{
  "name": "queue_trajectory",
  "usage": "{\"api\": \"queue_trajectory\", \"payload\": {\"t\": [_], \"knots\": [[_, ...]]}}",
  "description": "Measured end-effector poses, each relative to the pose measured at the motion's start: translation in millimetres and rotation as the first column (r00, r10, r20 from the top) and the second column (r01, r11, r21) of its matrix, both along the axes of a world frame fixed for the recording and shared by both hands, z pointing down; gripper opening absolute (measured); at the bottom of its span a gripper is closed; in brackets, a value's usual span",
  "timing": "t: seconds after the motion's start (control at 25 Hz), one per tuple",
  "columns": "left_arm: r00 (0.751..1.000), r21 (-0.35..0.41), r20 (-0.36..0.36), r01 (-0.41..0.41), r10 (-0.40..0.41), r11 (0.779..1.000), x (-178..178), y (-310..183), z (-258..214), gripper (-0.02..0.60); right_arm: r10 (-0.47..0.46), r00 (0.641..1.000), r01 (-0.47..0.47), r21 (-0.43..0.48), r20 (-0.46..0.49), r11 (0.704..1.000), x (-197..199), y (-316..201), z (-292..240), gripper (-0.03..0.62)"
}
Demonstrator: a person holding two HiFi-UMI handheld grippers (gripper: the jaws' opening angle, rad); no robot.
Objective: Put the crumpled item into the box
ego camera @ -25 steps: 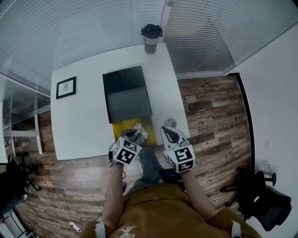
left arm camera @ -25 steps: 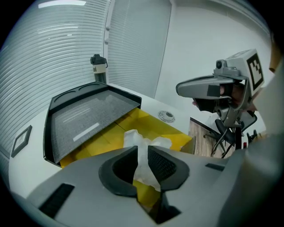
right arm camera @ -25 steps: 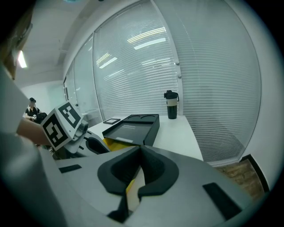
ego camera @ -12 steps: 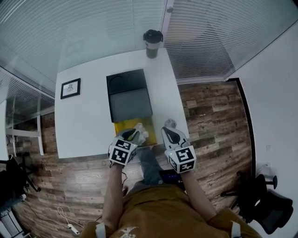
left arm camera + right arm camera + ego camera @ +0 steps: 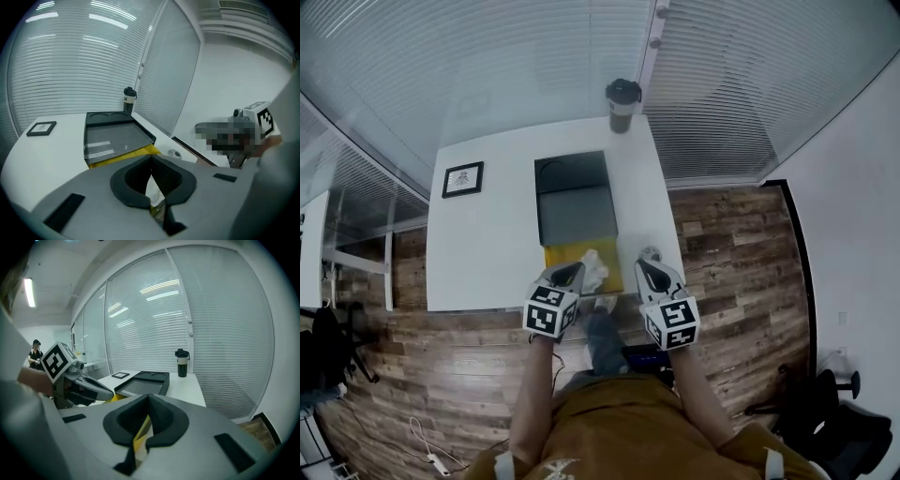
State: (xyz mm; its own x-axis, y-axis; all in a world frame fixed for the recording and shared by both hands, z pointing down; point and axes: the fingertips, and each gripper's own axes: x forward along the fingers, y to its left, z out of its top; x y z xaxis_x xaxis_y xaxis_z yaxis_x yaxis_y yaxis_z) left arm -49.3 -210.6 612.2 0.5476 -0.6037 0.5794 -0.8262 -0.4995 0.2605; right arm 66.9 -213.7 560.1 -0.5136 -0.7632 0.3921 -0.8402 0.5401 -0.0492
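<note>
A crumpled white item [image 5: 593, 270] lies in the open yellow box [image 5: 561, 255] at the table's near edge. The same item shows as a white strip [image 5: 153, 188] through the slit in the left gripper view. My left gripper [image 5: 569, 273] sits at the box's near left, just beside the item, with its jaws shut [image 5: 151, 159] and nothing at the tips. My right gripper [image 5: 649, 271] hovers to the right of the box, also shut [image 5: 148, 399] and holding nothing. From its view the left gripper [image 5: 101, 391] is seen at the left.
A black tray [image 5: 575, 199] lies just beyond the yellow box on the white table [image 5: 487, 253]. A dark tumbler [image 5: 622, 103] stands at the far edge and a framed picture [image 5: 462, 179] lies at the far left. A small round object [image 5: 650, 253] sits by the right edge.
The head view has pulled back and shifted. The left gripper has drawn back toward the box's near left corner, leaving the crumpled item in the box. The right gripper has stayed put.
</note>
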Motion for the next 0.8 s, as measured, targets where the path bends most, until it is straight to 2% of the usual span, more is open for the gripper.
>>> {"api": "queue_trajectory", "payload": {"t": [0.16,0.36,0.56,0.68,0.8], "knots": [[0.996,0.029,-0.054,0.069,-0.067,0.997,-13.0,4.9,-16.0,0.025,0.018,0.999,-0.019,0.034,0.039,0.999,-0.5,5.5,-13.3,0.012],[0.981,0.077,-0.139,0.150,-0.138,0.986,-26.6,15.4,-42.1,0.025,-0.027,1.000,0.027,0.056,-0.003,0.998,-12.7,17.5,-21.3,0.012],[0.967,0.178,-0.186,0.207,-0.174,0.962,-41.1,29.6,-78.1,0.025,-0.056,0.998,0.060,0.143,-0.035,0.988,-26.4,34.6,-41.7,0.012],[0.963,0.234,-0.198,0.225,-0.180,0.946,-48.0,36.8,-96.9,0.025,-0.047,0.999,0.050,0.173,-0.017,0.984,-30.6,41.5,-53.8,0.012],[0.953,0.276,-0.233,0.255,-0.193,0.927,-54.8,44.9,-114.9,0.025,-0.060,0.997,0.066,0.195,-0.039,0.979,-35.6,49.8,-64.4,0.012]]}}
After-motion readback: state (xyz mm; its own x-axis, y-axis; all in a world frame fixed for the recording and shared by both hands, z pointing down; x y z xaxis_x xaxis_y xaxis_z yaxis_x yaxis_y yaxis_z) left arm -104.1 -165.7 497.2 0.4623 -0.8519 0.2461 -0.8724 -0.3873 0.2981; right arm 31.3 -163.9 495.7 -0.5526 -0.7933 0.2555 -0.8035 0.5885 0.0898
